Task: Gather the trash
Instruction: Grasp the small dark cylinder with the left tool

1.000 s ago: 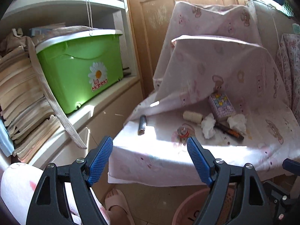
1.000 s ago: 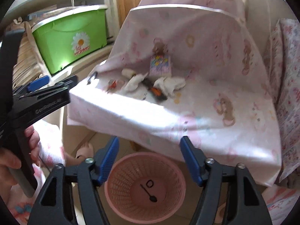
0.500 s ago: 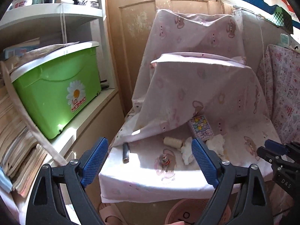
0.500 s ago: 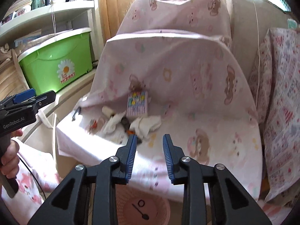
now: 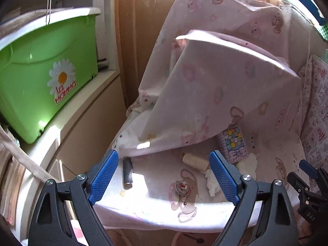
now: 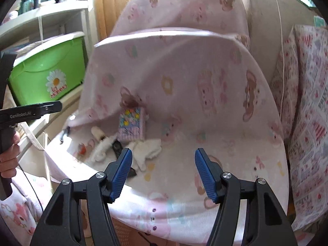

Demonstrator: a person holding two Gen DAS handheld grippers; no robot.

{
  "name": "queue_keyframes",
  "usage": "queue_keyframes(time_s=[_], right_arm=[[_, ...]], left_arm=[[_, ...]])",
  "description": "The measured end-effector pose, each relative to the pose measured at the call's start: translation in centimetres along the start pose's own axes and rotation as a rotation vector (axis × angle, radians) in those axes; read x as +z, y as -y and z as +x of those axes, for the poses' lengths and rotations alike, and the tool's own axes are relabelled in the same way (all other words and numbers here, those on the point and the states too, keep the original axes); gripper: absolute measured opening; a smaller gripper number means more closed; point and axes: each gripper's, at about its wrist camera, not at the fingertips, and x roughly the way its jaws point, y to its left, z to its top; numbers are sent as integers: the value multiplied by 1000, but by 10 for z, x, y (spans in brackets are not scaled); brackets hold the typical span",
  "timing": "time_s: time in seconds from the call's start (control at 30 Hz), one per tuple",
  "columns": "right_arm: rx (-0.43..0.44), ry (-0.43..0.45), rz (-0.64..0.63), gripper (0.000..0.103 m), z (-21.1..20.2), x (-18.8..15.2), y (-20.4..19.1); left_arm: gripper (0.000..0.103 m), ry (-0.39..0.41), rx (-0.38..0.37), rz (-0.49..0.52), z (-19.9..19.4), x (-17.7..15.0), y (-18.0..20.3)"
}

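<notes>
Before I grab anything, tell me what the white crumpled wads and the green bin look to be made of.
White crumpled wads: probably tissue paper, soft and matte, judging by their ragged, creased folds; thin cloth is possible. Green bin: glossy moulded plastic, with sharp sunlight glints and a slightly translucent wall.

1. My left gripper (image 5: 163, 176) hangs over the near edge of the seat with its blue pads wide apart and nothing between them.
2. A pink bear-print sheet (image 5: 215, 94) covers the chair.
3. On the seat I see a dark lighter-like cylinder (image 5: 127, 172) at left, a small round metal piece (image 5: 183, 186) in the middle, and a cream thread spool (image 5: 195, 161) behind it.
4. White crumpled tissues (image 5: 212, 182) lie just beside the spool, with a pastel patterned box (image 5: 234, 144) leaning behind them.
5. The green bin (image 5: 41, 78) with the daisy sits on the shelf at left.
6. My right gripper (image 5: 307, 176) pokes in at the right edge.
</notes>
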Motion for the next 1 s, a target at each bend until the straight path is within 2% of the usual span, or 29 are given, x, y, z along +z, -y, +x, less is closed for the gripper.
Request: queue_keyframes(time_s=[0.1,0.2,0.3,0.43,0.57,0.63,0.7,0.73,0.77,0.87,1.0], right_arm=[[-21,-17,13,66,7,-5,6],[-35,-21,27,66,8,-7,11],[-54,-19,14,66,9,-9,10],[-48,-41,10,68,14,-12,9],[-62,-63,-7,68,22,-15,7],[-74,-66,-10,68,23,-16,7],[-79,-68,-6,68,23,-17,9],[-79,-68,-2,68,23,-16,10],[-81,-70,1,68,23,-16,11],[-92,-76,1,68,25,-14,13],[-88,-88,14,68,28,-13,15]], left_arm=[[89,-62,26,-57,21,-5,-14],[89,-179,31,-83,47,-11,-27],[89,-228,69,-115,61,-20,-38],[89,-194,102,-103,68,-24,-41],[86,-205,24,-75,76,-25,-34],[78,-200,37,-41,76,-24,-29],[63,-149,84,-28,70,-25,-26],[60,-120,105,-38,67,-25,-28],[57,-110,108,-49,66,-25,-30],[55,-149,37,-107,71,-23,-44],[47,-178,55,-150,79,-25,-58]])
